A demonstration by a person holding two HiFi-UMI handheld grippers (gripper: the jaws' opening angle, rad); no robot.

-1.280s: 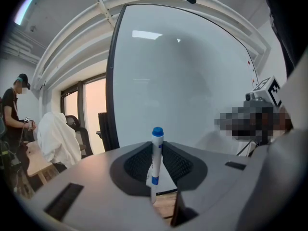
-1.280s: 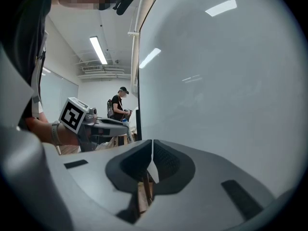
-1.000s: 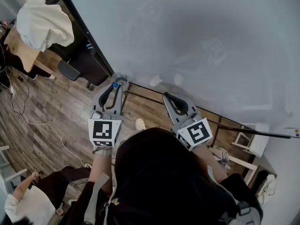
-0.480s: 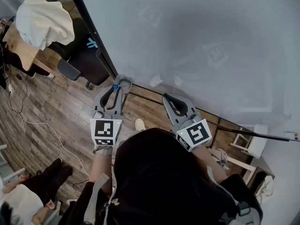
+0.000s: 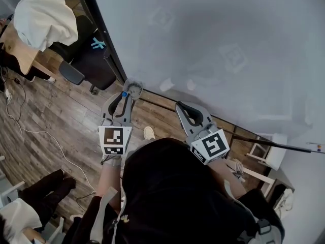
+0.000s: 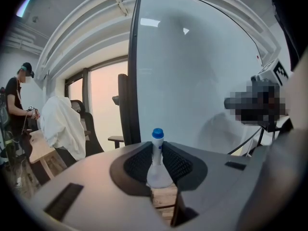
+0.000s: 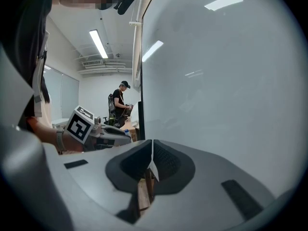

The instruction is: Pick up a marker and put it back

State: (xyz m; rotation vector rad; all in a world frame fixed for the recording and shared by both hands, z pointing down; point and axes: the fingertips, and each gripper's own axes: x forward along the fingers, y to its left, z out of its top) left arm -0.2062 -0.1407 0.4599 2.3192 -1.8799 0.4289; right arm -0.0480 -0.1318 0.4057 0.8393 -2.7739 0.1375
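Note:
My left gripper [image 5: 124, 93] [image 6: 157, 150] is shut on a white marker with a blue cap [image 6: 157, 157], which stands upright between the jaws; its blue cap [image 5: 124, 93] shows at the jaw tips in the head view, close to the whiteboard's left edge [image 5: 109, 55]. My right gripper [image 5: 184, 107] [image 7: 152, 154] is shut with nothing between its jaws and is held near the lower part of the whiteboard [image 5: 218, 44]. The left gripper's marker cube [image 7: 80, 124] appears in the right gripper view.
The whiteboard's dark frame and stand bars [image 5: 264, 142] run along its lower edge over a wood floor [image 5: 45, 121]. An office chair [image 5: 81, 67] draped with white cloth [image 5: 43, 17] stands at left. A person [image 7: 119, 105] stands farther off; another sits at lower left [image 5: 20, 212].
Both grippers have stayed almost still, the left one still holding the marker. The seated person at lower left has shifted, and the view has drifted slightly.

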